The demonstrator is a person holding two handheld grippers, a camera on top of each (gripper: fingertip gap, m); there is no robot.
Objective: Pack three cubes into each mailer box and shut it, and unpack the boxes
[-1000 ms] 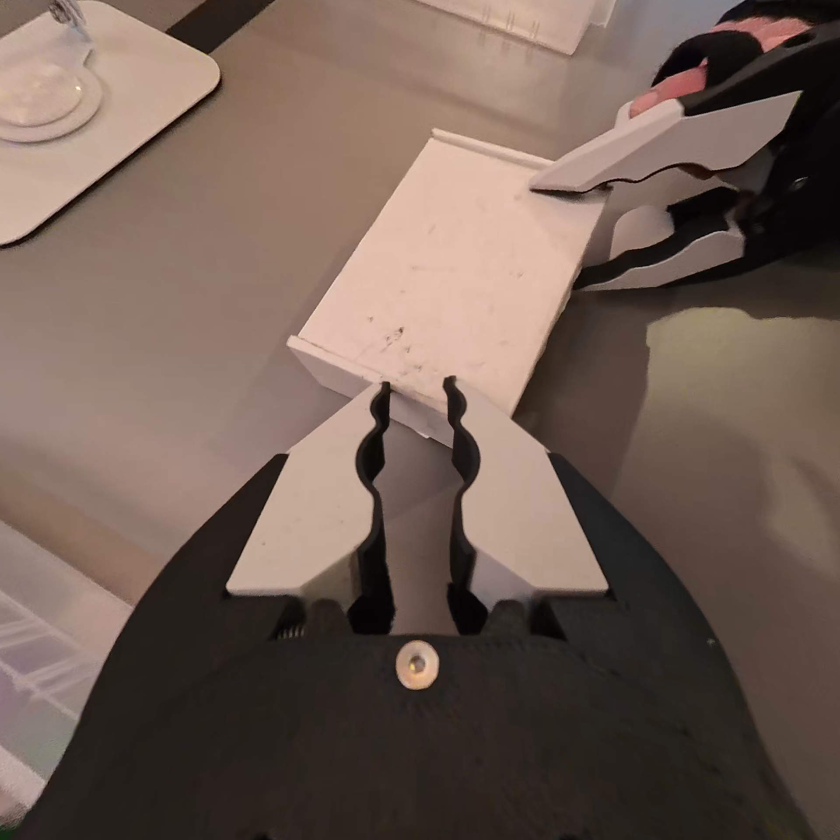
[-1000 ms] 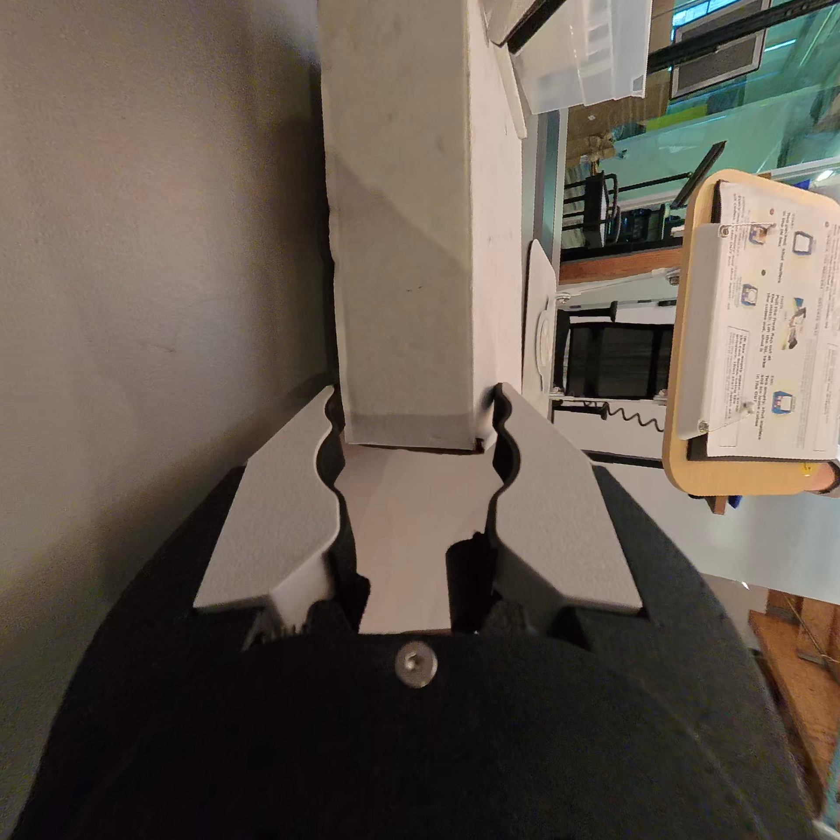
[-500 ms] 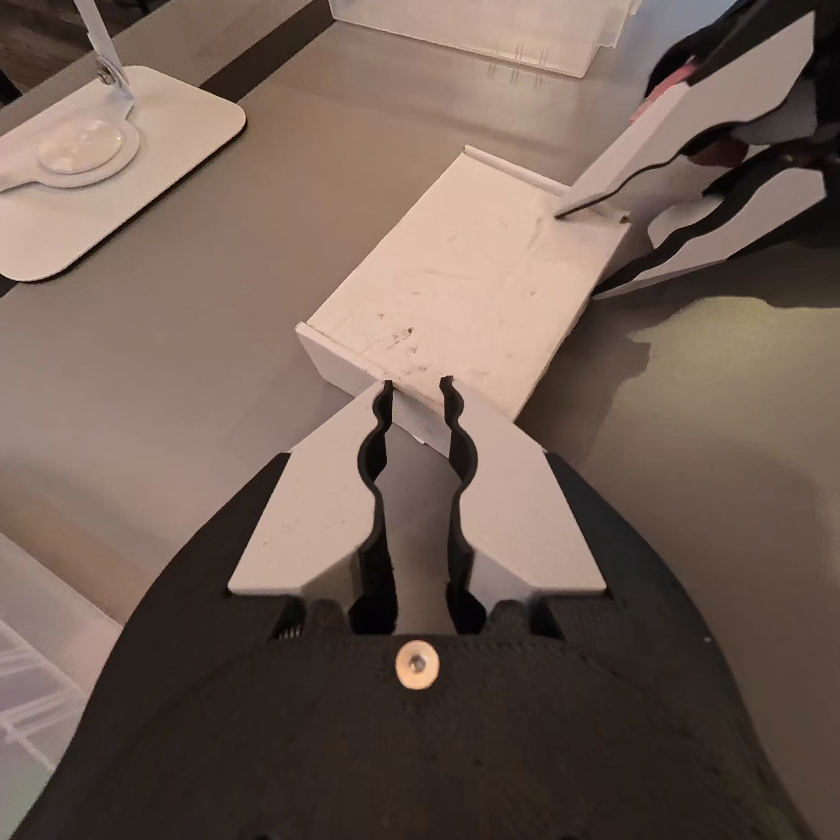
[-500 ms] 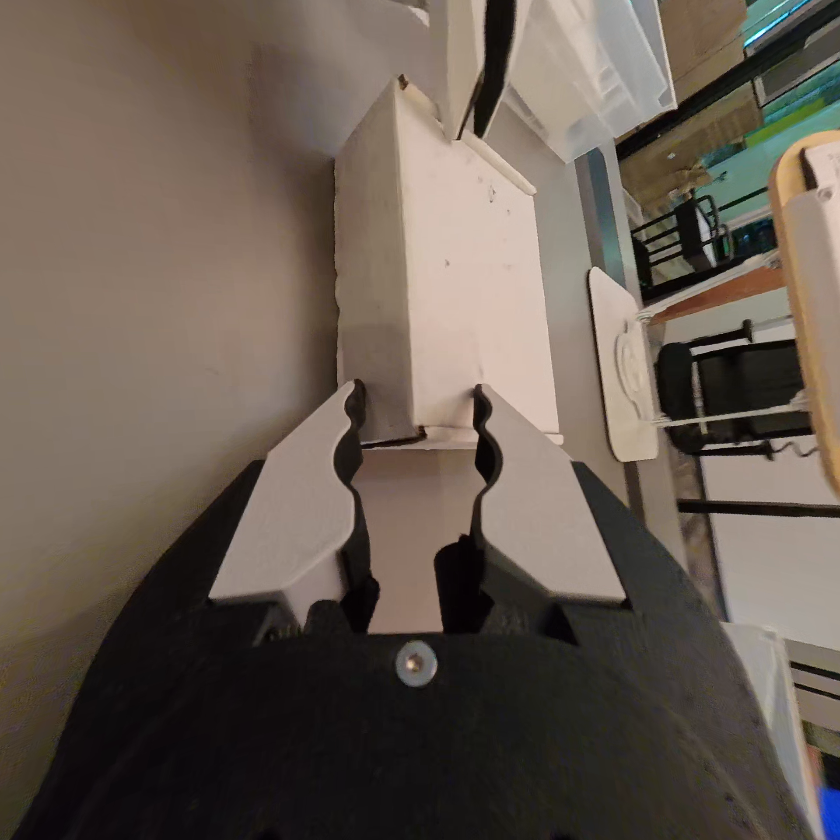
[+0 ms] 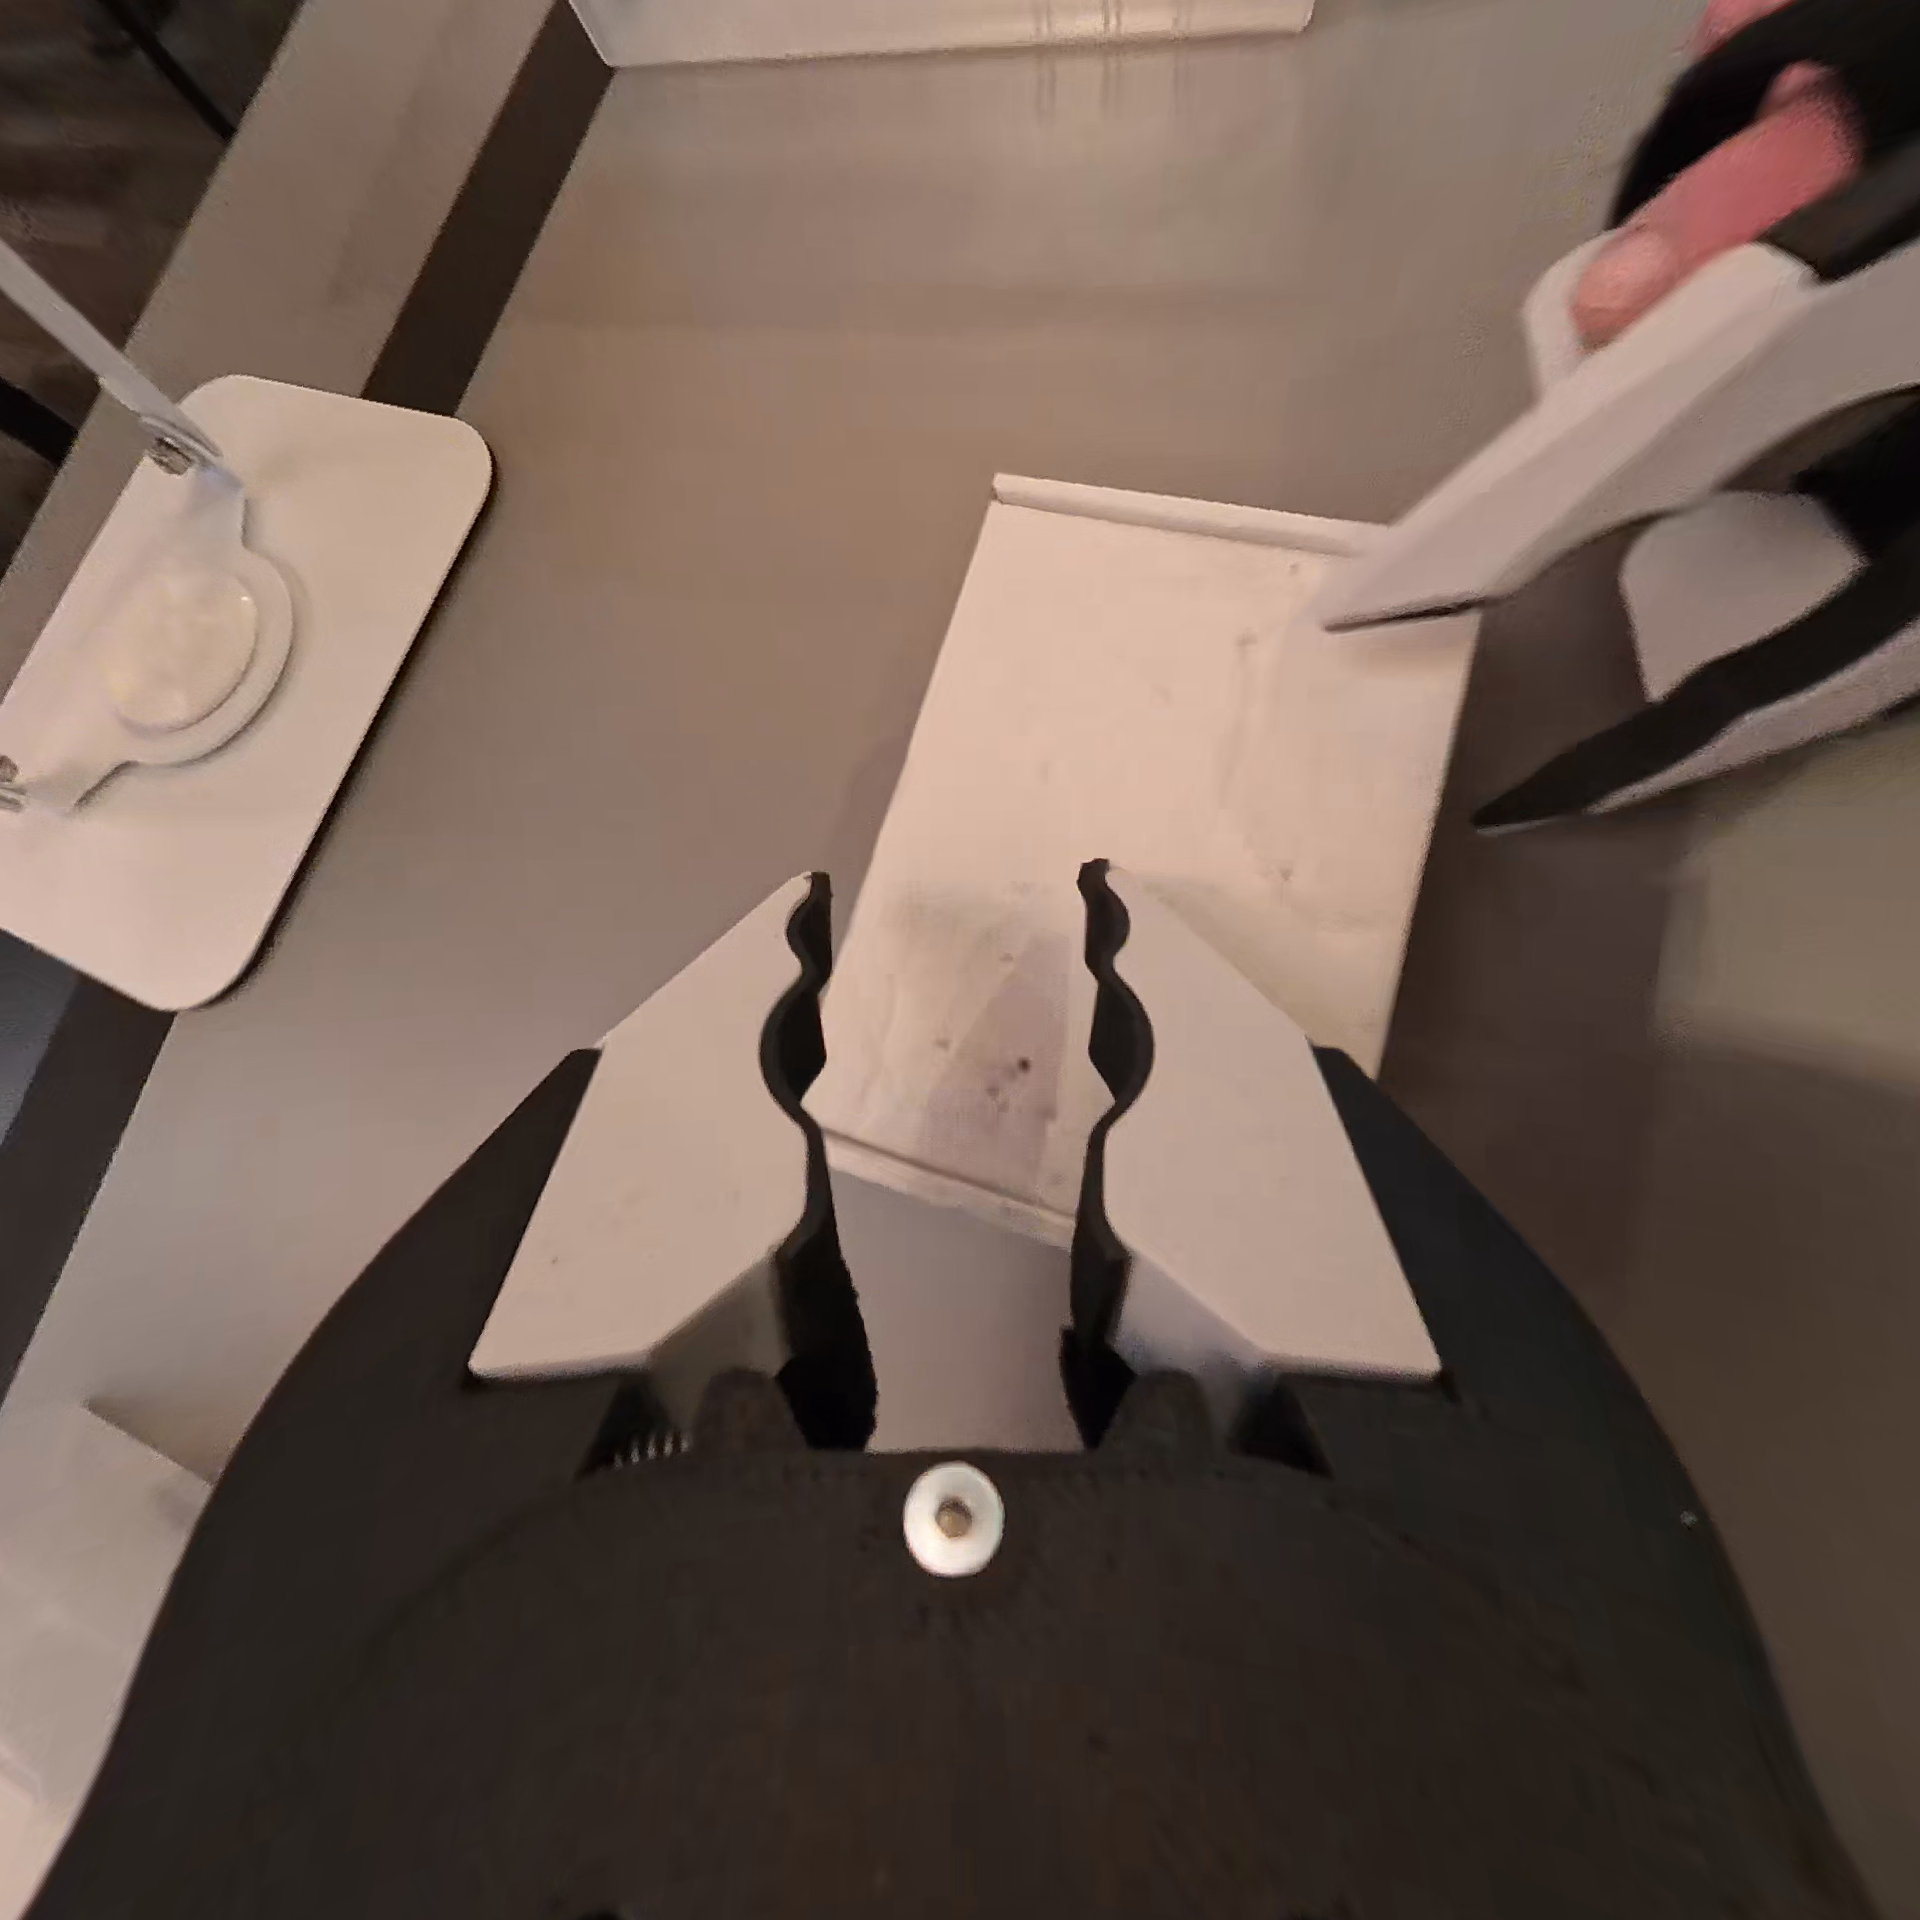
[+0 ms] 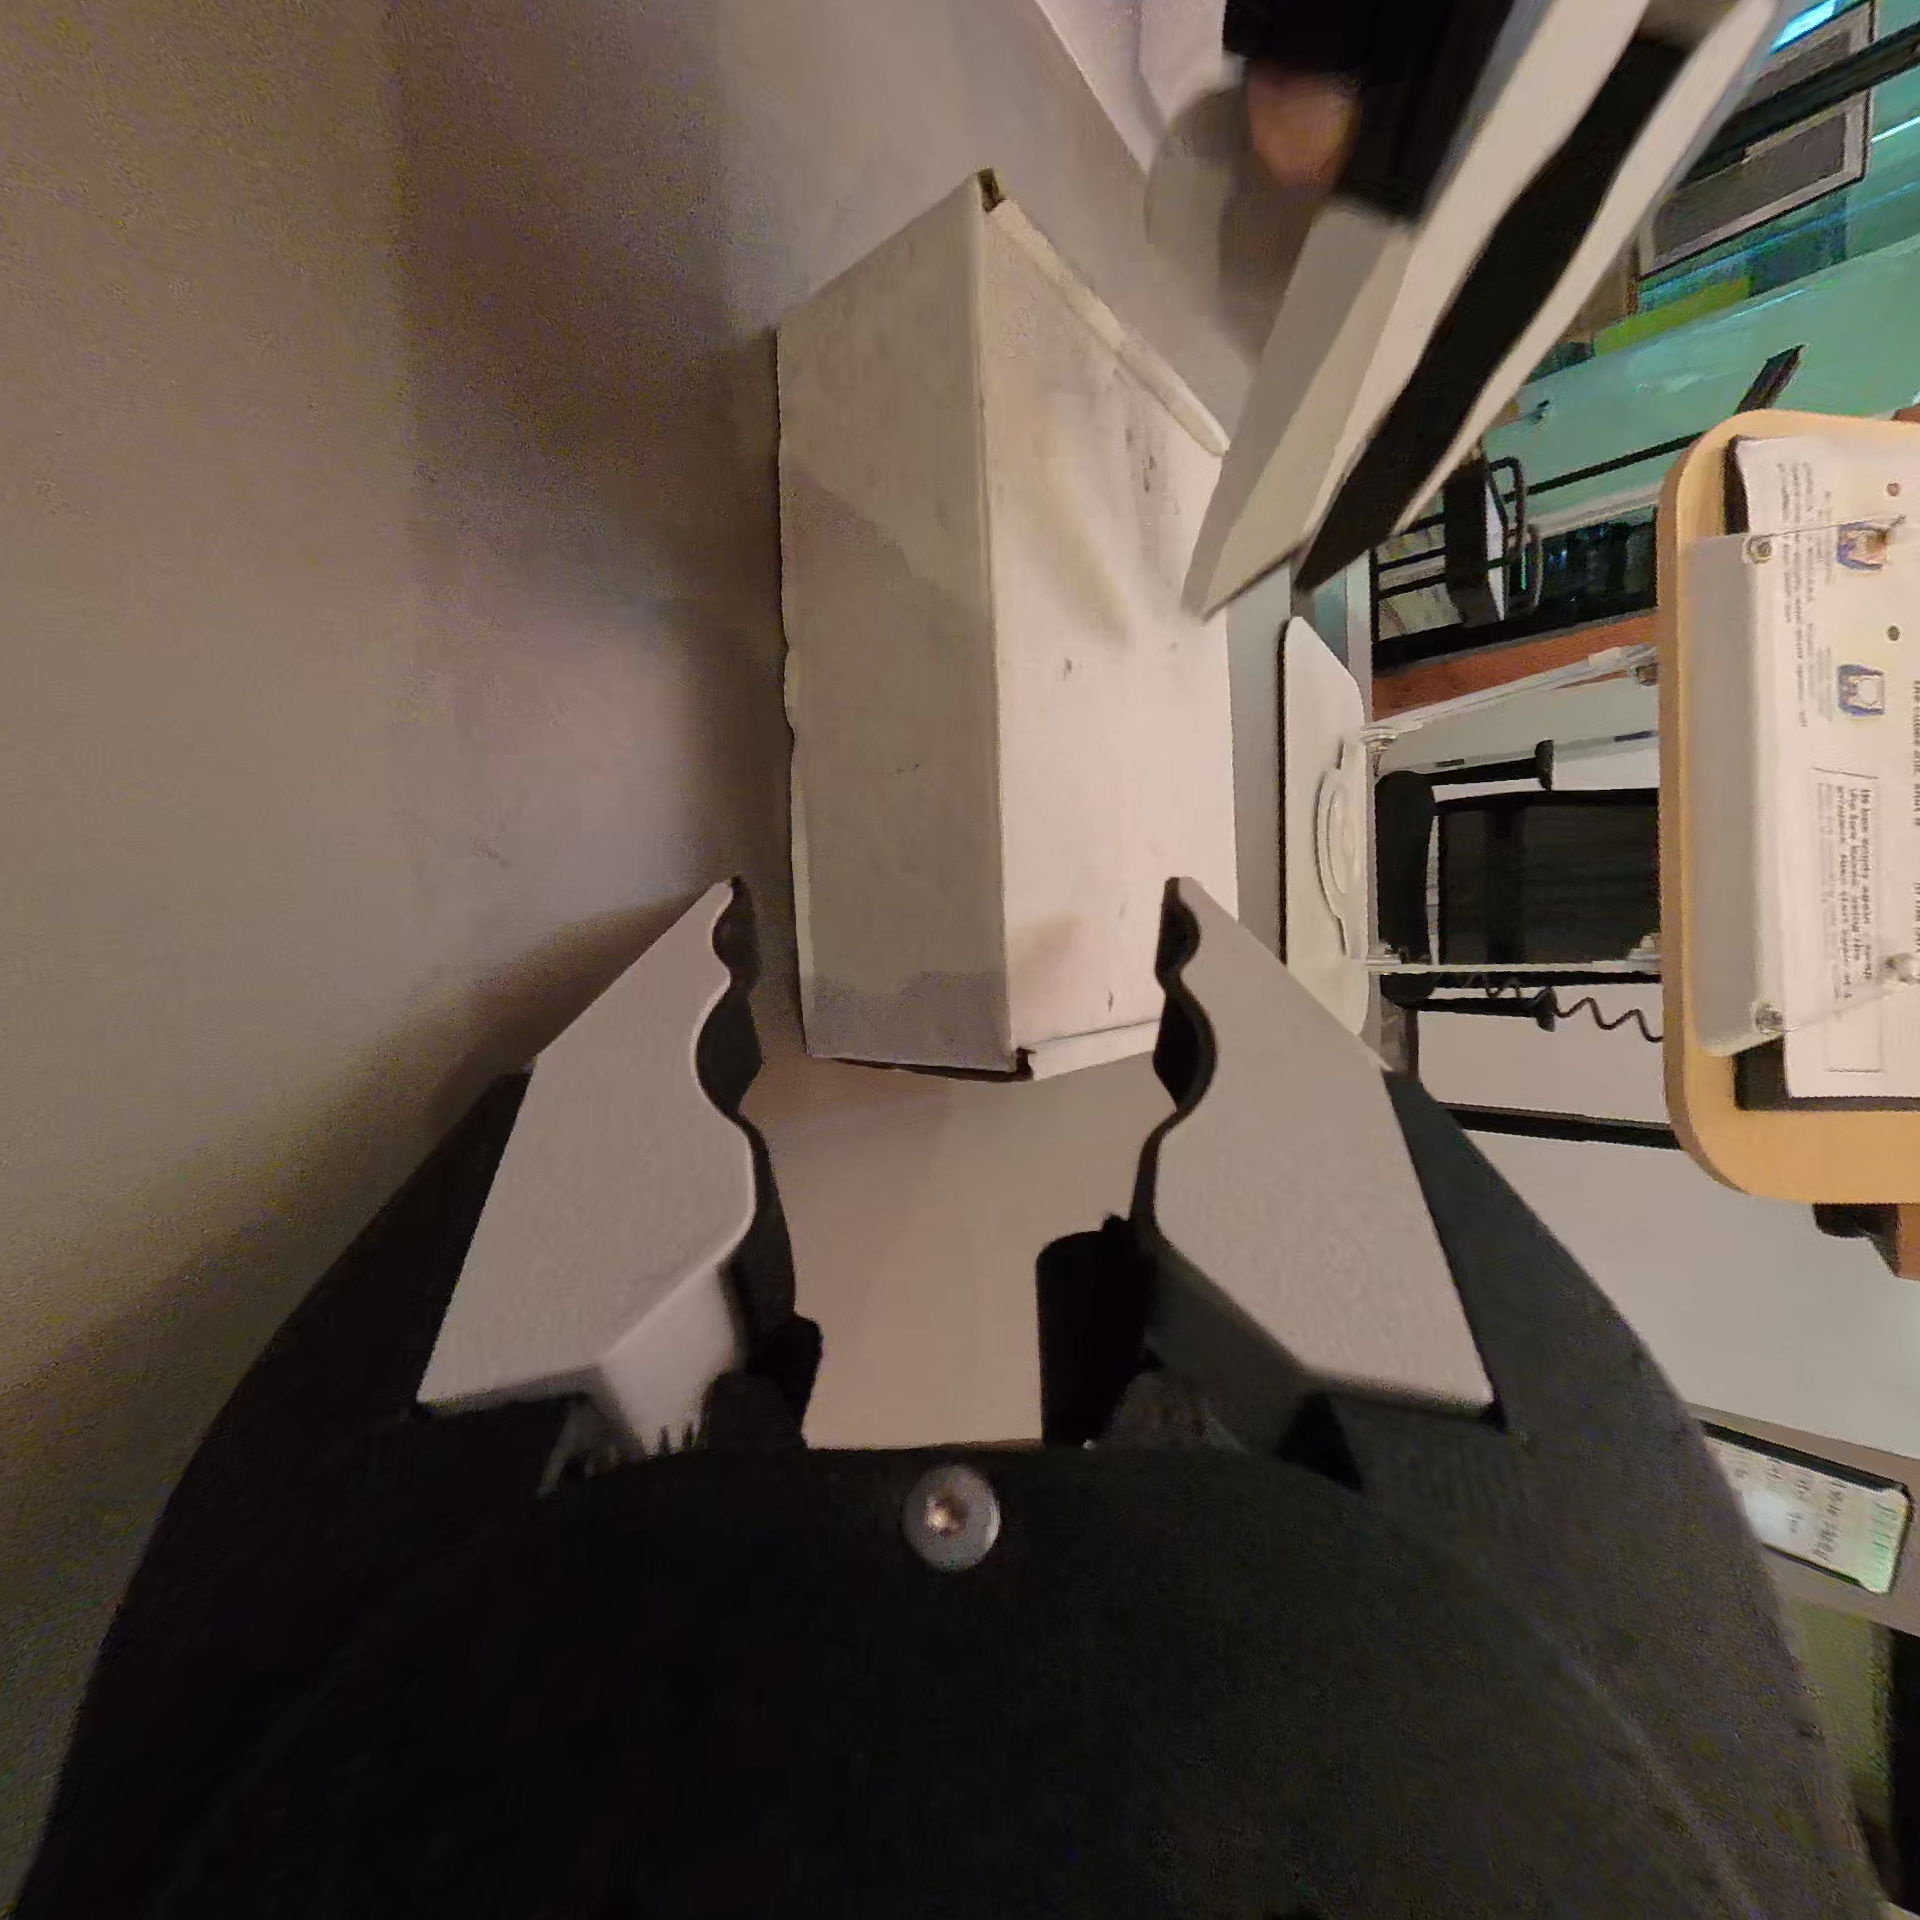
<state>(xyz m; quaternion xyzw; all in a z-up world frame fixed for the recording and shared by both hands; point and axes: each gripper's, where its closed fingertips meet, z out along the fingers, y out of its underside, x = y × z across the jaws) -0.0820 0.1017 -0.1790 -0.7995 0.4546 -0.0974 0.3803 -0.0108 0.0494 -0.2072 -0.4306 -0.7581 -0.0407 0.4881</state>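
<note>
A closed white mailer box (image 5: pixel 1164 769) lies flat on the grey table; it also shows in the right wrist view (image 6: pixel 997 665). My left gripper (image 5: pixel 954 883) is open and hovers above the box's near end, holding nothing. My right gripper (image 6: pixel 951 894) is open, turned on its side, with its fingertips around the box's near end but apart from it. In the left wrist view the right gripper (image 5: pixel 1455 717) is at the box's far right corner, jaws spread. In the right wrist view the left gripper (image 6: pixel 1299 540) hangs over the far end. No cubes are in view.
A white stand base (image 5: pixel 197 686) with a round disc sits on the table at the left. A clear plastic bin (image 5: pixel 935 26) stands at the far edge. A wooden board with a paper sheet (image 6: pixel 1808 790) is beyond the table in the right wrist view.
My left gripper has risen over the box's near end and opened wider. My right gripper has opened wider and drawn back from the box's end. The box lies as before.
</note>
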